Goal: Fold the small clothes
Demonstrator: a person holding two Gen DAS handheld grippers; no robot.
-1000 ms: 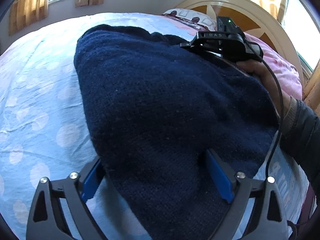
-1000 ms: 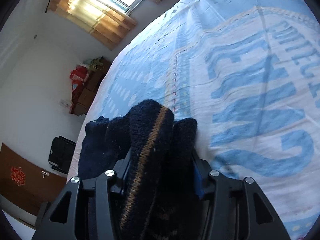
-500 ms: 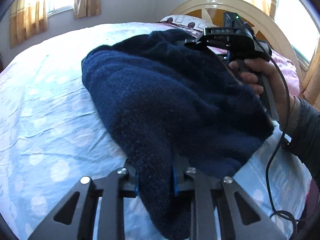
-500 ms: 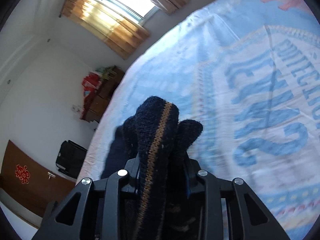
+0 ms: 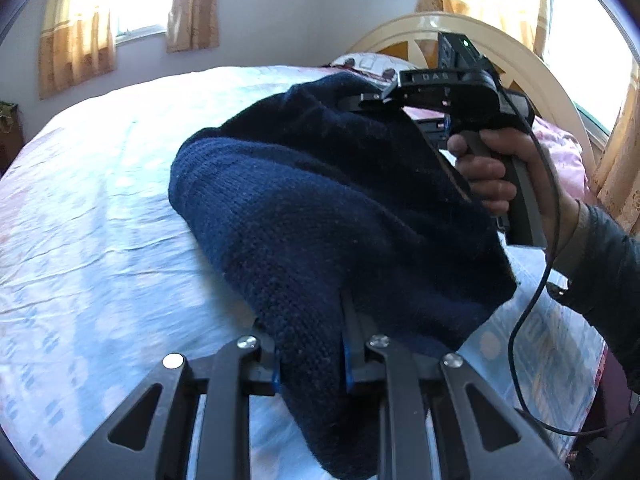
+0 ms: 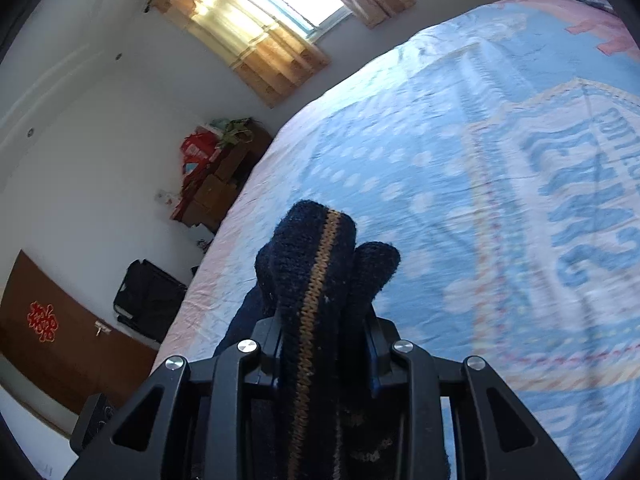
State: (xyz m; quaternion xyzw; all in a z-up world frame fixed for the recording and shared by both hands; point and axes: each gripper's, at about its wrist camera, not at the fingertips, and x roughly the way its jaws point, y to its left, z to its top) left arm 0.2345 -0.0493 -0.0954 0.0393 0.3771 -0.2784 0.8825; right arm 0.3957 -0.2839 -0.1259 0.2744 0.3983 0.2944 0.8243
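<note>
A dark navy knitted sweater point(image 5: 320, 216) hangs lifted above the bed between both grippers. My left gripper point(image 5: 310, 360) is shut on its near edge, the fabric bunched between the blue pads. My right gripper point(image 6: 324, 344) is shut on the other end, a folded knit edge with a tan stripe point(image 6: 316, 280) sticking out past the fingers. In the left wrist view the right gripper point(image 5: 372, 98) shows at upper right, held by a hand point(image 5: 504, 176), pinching the sweater's far edge.
The bed has a light blue dotted sheet point(image 5: 100, 208) with large blue letters point(image 6: 580, 208). A cream headboard point(image 5: 532, 64) and pink pillow point(image 5: 560, 148) lie at the far right. A black bag point(image 6: 148, 300) and wooden cabinet point(image 6: 60, 344) stand beside the bed.
My left gripper closed on the sweater's near edge. Both grippers then rose, lifting the sweater off the sheet. The right gripper kept its hold.
</note>
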